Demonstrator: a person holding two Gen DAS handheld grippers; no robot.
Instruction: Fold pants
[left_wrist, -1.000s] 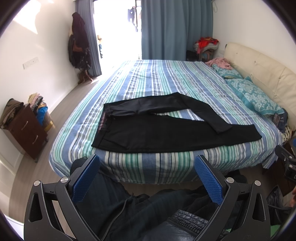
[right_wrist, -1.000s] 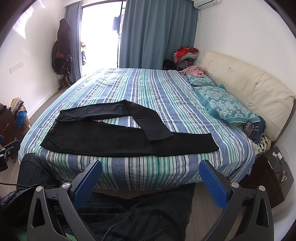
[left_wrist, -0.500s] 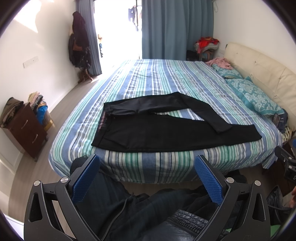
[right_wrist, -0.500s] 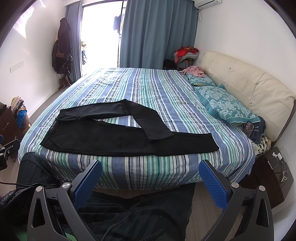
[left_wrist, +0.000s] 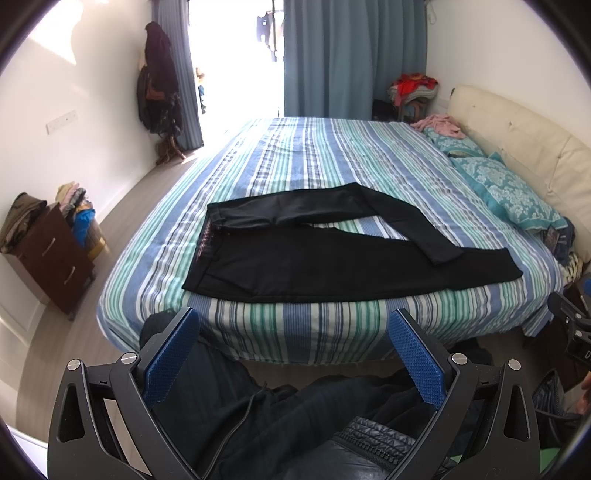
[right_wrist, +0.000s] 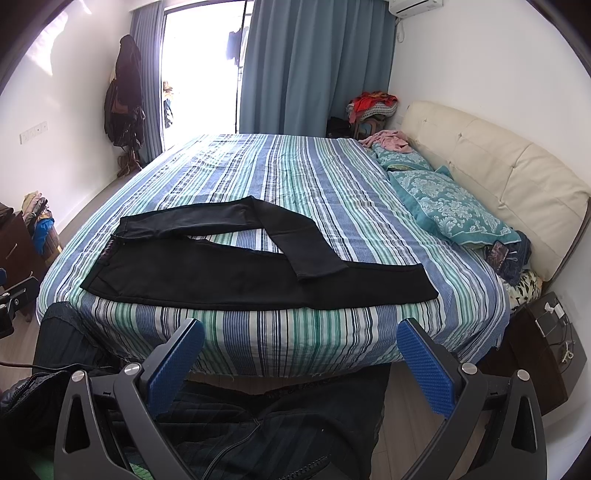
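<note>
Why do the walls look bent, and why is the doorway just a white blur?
Left wrist view: the fisheye lens bows the striped bed and walls; daylight burns out the open doorway, while the black pants lose detail. Right wrist view: same curving, same blown-out doorway; dark corners ring the frame.

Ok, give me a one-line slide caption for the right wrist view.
Open right gripper held short of a striped bed where black pants lie flat, one leg bent across the other.
</note>
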